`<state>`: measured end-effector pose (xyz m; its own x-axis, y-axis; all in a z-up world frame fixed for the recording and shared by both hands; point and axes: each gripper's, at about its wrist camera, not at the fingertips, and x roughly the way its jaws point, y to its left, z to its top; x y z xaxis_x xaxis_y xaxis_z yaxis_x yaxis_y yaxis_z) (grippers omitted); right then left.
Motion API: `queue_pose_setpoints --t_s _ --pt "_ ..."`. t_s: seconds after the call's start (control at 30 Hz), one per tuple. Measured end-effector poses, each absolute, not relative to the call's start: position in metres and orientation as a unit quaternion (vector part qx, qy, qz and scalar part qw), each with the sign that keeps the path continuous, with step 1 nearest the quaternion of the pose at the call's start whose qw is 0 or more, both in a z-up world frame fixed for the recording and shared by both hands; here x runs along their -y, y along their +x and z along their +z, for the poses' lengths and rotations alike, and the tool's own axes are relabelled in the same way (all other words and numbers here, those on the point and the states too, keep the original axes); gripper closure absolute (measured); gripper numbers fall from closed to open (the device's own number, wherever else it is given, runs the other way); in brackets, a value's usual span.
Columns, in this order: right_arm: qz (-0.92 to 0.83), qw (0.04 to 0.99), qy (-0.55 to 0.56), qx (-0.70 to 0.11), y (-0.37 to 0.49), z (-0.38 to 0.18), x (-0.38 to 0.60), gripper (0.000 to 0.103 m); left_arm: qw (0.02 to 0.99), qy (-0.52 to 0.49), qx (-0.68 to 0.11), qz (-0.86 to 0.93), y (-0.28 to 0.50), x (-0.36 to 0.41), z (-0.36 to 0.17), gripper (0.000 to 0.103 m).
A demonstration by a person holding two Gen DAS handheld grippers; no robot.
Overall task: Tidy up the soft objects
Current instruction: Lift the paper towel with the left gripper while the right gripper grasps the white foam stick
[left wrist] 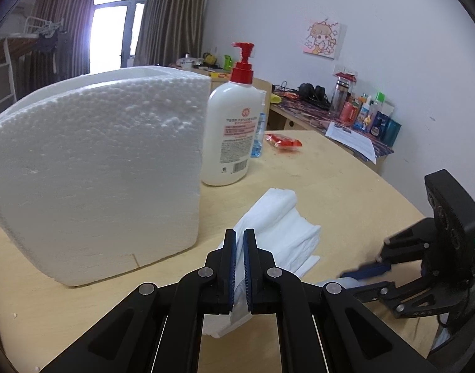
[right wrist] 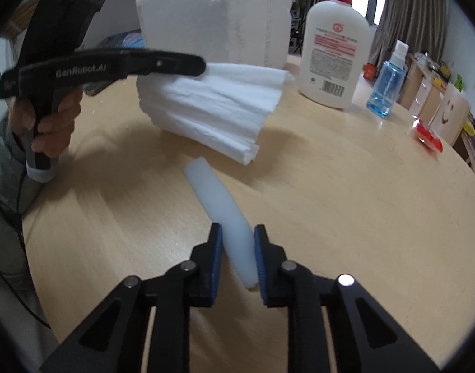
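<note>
The left gripper [left wrist: 239, 267] is clamped tight on the near edge of a folded stack of white tissue [right wrist: 212, 105], which droops and fans away beyond its fingertips above the table [right wrist: 330, 202]. It looks feather-light and floppy (a pinch at the fold probably keeps the layers together). The right gripper [right wrist: 237, 261] has its blue pads pressed against the near end of a pale foam tube [right wrist: 218, 199] lying on the table ahead of it; it seems squashy, so mid-length might balance better.
</note>
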<state>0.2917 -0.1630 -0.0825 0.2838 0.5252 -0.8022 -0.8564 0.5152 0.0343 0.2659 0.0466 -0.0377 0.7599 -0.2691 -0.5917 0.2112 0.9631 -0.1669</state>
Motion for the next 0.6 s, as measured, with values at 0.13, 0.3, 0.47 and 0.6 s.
queue_pose_setpoints --t_s 0.13,0.3,0.47,0.6 --pt "0.463 0.774 -0.188 -0.39 0.282 -0.074 0.163 0.088 0.939 -0.053 -0.314 -0.127 0.262 -0.051 -0.034 0.098" --pt "0.464 0.784 -0.185 -0.368 0.27 -0.057 0.165 0.088 0.942 -0.057 -0.303 -0.131 0.255 -0.054 -0.029 0.098" --pt "0.453 0.8 -0.159 -0.361 0.267 -0.049 0.175 0.088 0.943 -0.056 -0.296 -0.138 0.248 -0.055 -0.026 0.098" --pt "0.439 0.81 -0.147 -0.36 0.266 -0.049 0.181 0.088 0.939 -0.049 -0.31 -0.143 0.249 -0.051 -0.031 0.098"
